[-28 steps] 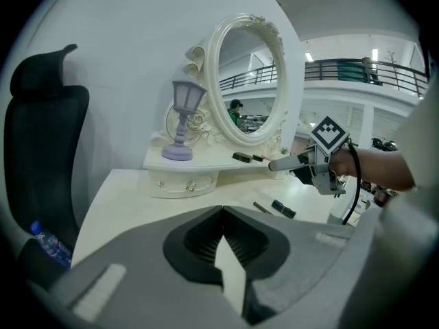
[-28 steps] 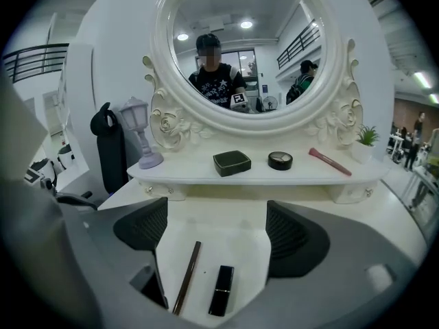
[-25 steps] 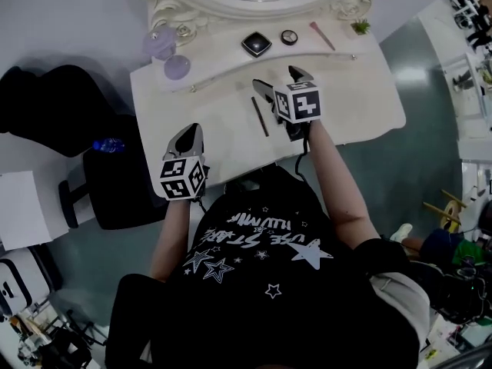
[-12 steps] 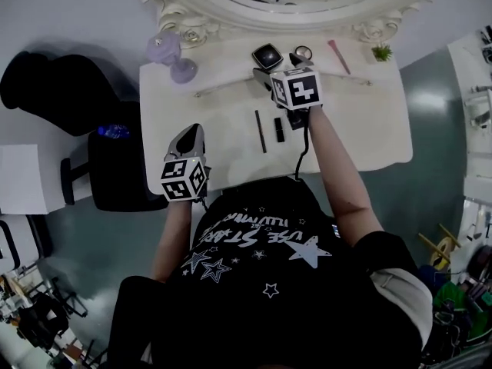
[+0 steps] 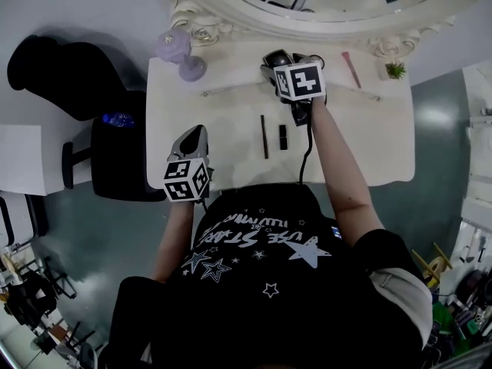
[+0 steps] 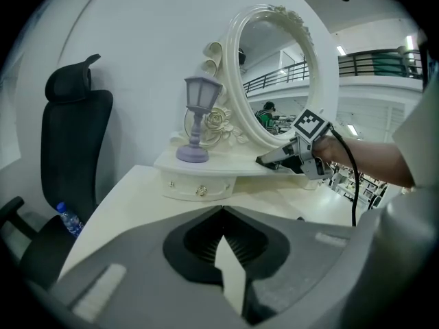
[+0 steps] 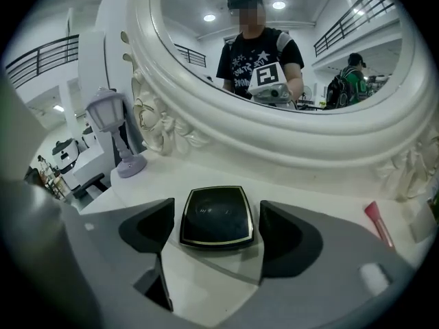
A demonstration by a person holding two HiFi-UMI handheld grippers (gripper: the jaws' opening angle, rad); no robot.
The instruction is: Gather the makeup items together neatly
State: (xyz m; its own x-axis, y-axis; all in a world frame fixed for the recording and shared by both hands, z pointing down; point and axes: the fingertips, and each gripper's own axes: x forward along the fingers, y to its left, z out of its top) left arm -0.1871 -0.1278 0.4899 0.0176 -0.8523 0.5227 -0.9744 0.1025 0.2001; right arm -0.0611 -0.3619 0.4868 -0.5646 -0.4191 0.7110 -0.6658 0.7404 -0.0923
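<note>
Reached farther forward than a moment ago, the right gripper point(image 7: 215, 226) straddles the black compact point(image 7: 217, 214), jaws spread and not yet pinching, while the left gripper point(image 6: 221, 233) waits behind, pressed together and empty, with pencil point(image 5: 264, 136) and lipstick tube point(image 5: 282, 136) between them seemingly ungathered.

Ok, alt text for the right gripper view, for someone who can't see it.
The right gripper, fingers open, flanks a square black gold-trimmed compact on the white vanity shelf, not gripping it. Behind stand an ornate white mirror and a lilac lantern-shaped lamp.
</note>
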